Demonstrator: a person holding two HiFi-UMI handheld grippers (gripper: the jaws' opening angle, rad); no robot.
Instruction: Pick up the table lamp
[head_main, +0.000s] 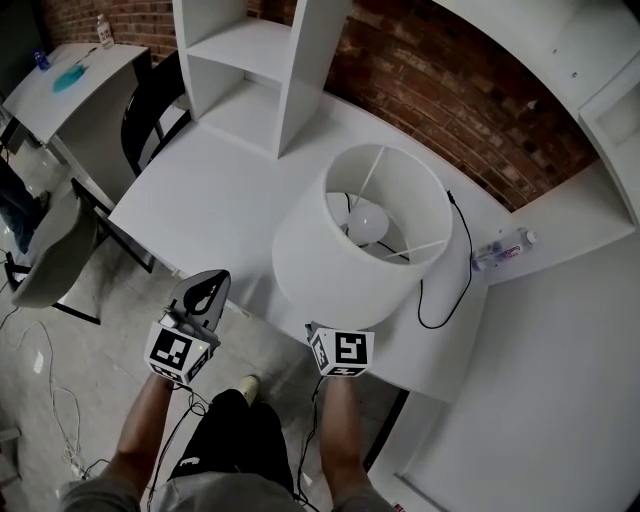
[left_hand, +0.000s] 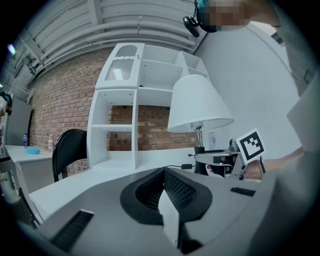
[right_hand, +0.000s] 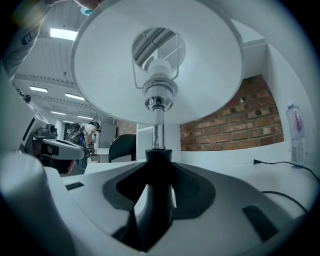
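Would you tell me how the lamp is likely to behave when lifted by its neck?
Probably top-heavy: the wide shade sits high above the right gripper at the narrow neck of the lamp, so it may tilt. The shade looks thin and likely dents. The cord trailing on the table may drag.
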